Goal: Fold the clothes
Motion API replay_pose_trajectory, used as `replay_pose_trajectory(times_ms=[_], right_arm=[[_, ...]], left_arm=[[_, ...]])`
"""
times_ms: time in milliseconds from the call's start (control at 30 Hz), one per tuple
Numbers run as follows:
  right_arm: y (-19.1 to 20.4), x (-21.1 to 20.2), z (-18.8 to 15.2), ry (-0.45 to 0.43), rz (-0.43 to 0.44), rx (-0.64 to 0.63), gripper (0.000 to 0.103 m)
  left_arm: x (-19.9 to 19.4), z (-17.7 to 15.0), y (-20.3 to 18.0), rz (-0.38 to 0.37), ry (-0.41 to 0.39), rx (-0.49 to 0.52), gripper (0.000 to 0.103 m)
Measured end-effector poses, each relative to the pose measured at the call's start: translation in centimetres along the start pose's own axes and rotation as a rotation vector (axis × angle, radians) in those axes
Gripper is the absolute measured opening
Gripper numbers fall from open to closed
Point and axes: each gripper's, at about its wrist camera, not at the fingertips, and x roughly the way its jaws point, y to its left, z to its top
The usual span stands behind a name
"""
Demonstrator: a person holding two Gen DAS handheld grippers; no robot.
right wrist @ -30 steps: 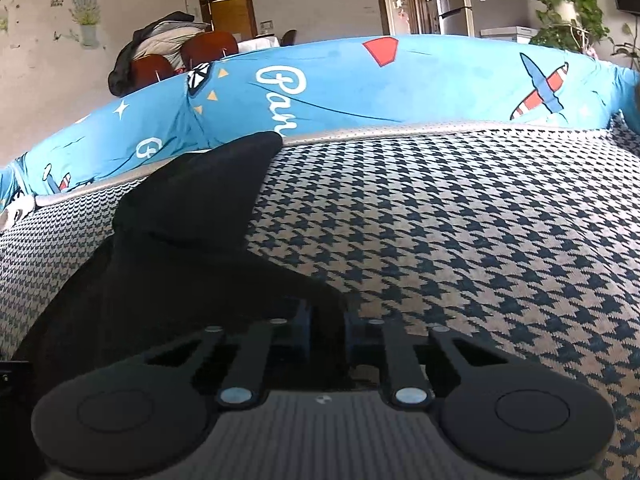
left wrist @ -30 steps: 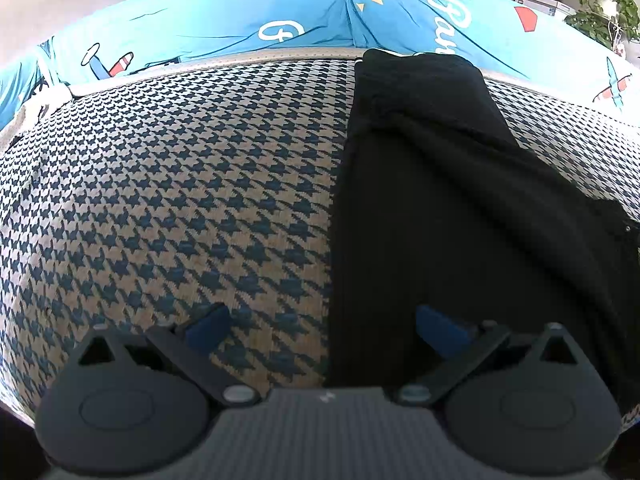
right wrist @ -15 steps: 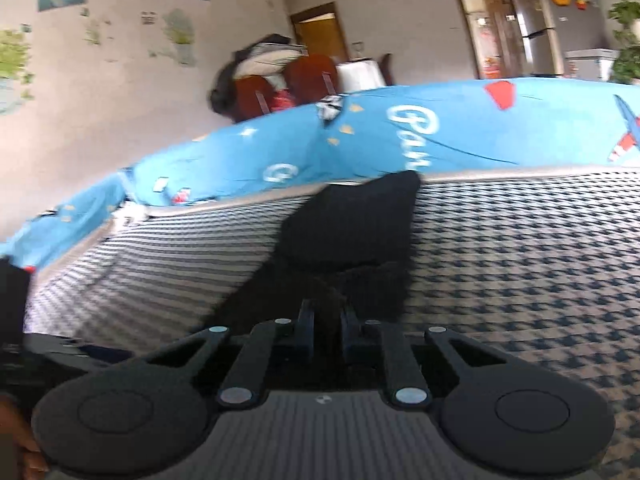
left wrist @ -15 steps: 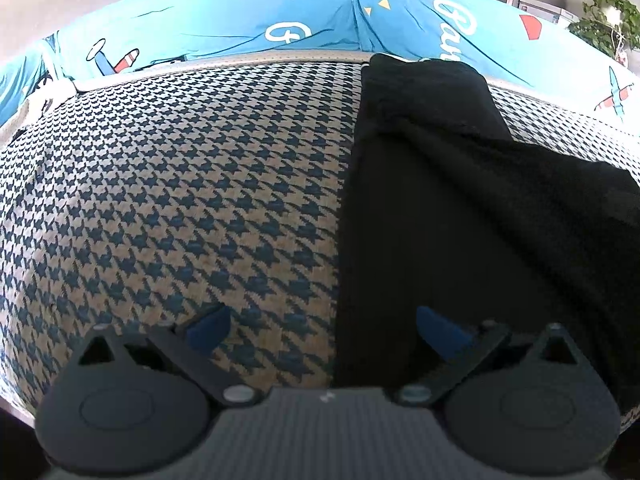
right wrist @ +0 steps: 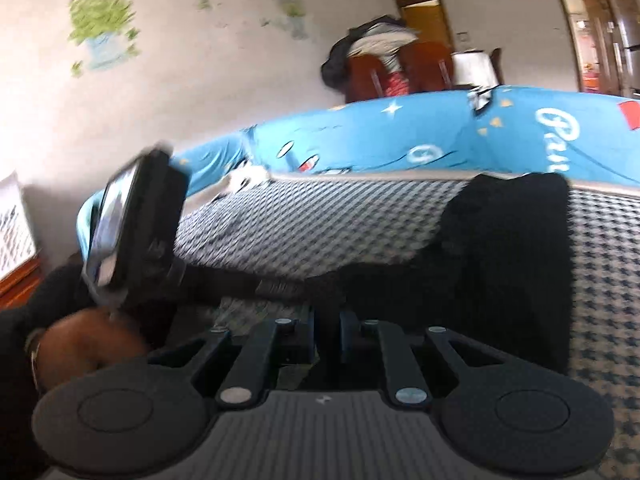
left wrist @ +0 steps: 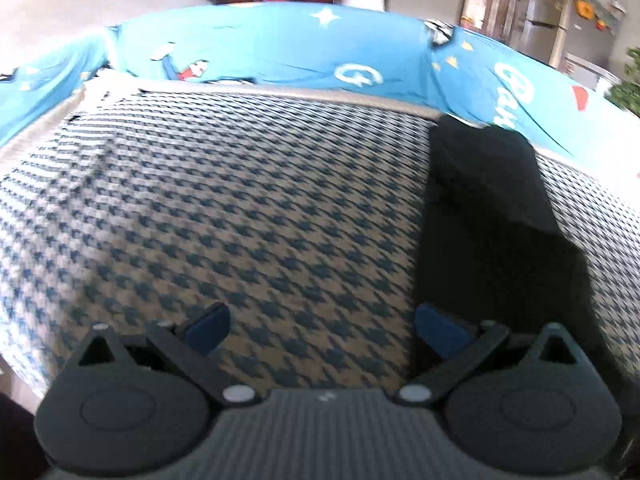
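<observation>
A black garment (left wrist: 484, 216) lies lengthwise on the houndstooth cover (left wrist: 248, 208), at the right of the left wrist view. My left gripper (left wrist: 323, 328) hovers open above the cover, its right blue pad (left wrist: 438, 332) at the garment's near left edge, with nothing between the pads. In the right wrist view my right gripper (right wrist: 326, 334) is shut on a black fold of the garment (right wrist: 508, 240), which it holds lifted off the cover. The other hand-held gripper's body (right wrist: 132, 220) and the hand (right wrist: 88, 340) holding it show at the left there.
A blue printed cushion (left wrist: 280, 60) rims the far side of the houndstooth cover (right wrist: 320, 224). Beyond it stand brown chairs (right wrist: 420, 68) heaped with clothes, a wall with plant stickers (right wrist: 104, 28) and a doorway (right wrist: 592, 36).
My right gripper swung left with the black fold in it, bringing the other hand into its view. In the left wrist view the garment's right part has folded in, and that view drifted left.
</observation>
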Motion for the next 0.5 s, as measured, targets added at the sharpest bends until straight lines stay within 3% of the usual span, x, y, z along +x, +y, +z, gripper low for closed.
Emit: replay_pose_trajectory(times_ms=[233,500], right_arm=[[1.3,2.9,-2.6,0.120,0.028,-0.036,0.013],[1.1,4.3,-4.3,0.216,0.035,-0.025,0.017]], left_arm=[[-0.4,0.7,1.5,0.028,-0.028,-0.052,0.103],[-0.2,0.7,1.3,0.021,-0.023,-0.045,0.103]])
